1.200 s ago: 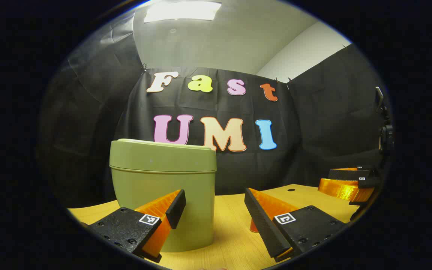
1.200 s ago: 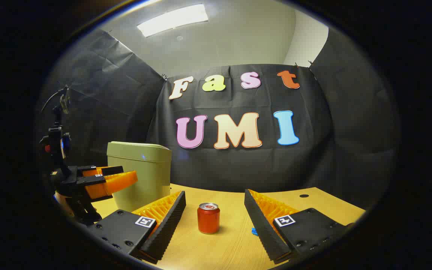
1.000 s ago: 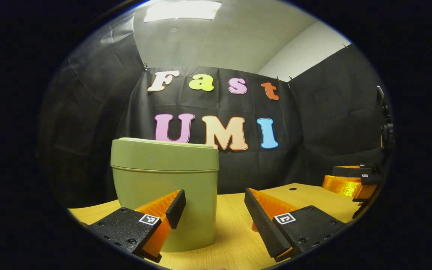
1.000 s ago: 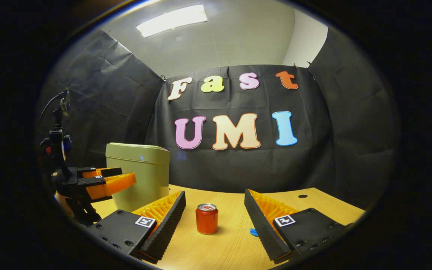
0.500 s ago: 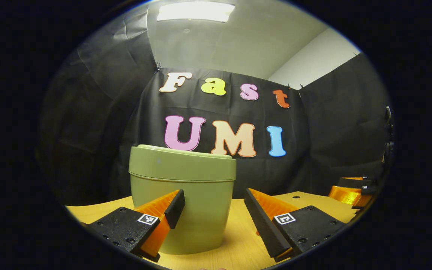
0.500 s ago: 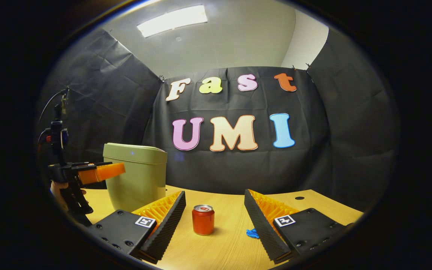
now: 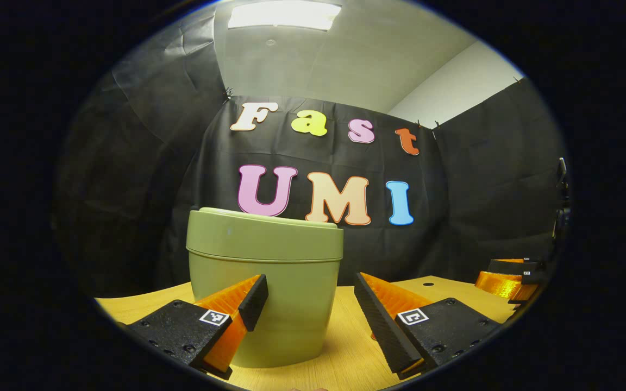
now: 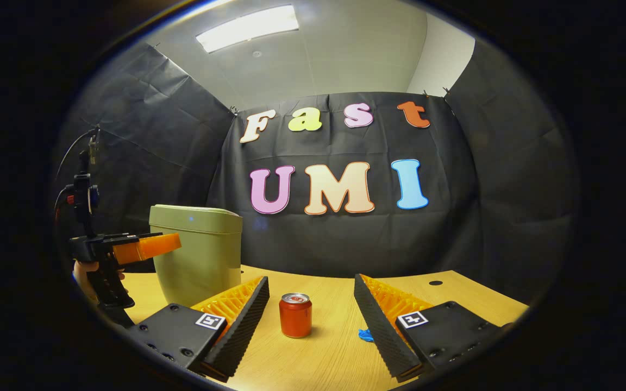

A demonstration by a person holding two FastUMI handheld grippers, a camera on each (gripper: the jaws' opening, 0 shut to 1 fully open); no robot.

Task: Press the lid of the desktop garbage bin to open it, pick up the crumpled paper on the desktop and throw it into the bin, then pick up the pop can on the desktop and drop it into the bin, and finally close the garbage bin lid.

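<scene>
A wooden table (image 8: 340,347) in a booth hung with black cloth. The biggest thing on it is a green desktop bin (image 7: 267,293), standing upright with its lid (image 7: 264,234) down and flat, so the first step, pressing the lid open, looks not yet done.

In the left gripper view the bin sits close in front, at about eleven o'clock from the left gripper (image 7: 307,304). The lid lies above the level of the fingers, so a press would likely need the gripper raised first. Its jaws are spread wide and hold nothing.

In the right gripper view the bin stands farther off at ten o'clock, and the left gripper (image 8: 147,247) hangs just beside it near lid height, clearly the nearer one for the press.

The right gripper (image 8: 311,320) is also spread wide and empty. An upright red pop can (image 8: 295,315) stands a little ahead between its fingers, at twelve o'clock. A small blue scrap (image 8: 365,335), possibly the crumpled paper, lies at two o'clock, by the right finger.
</scene>
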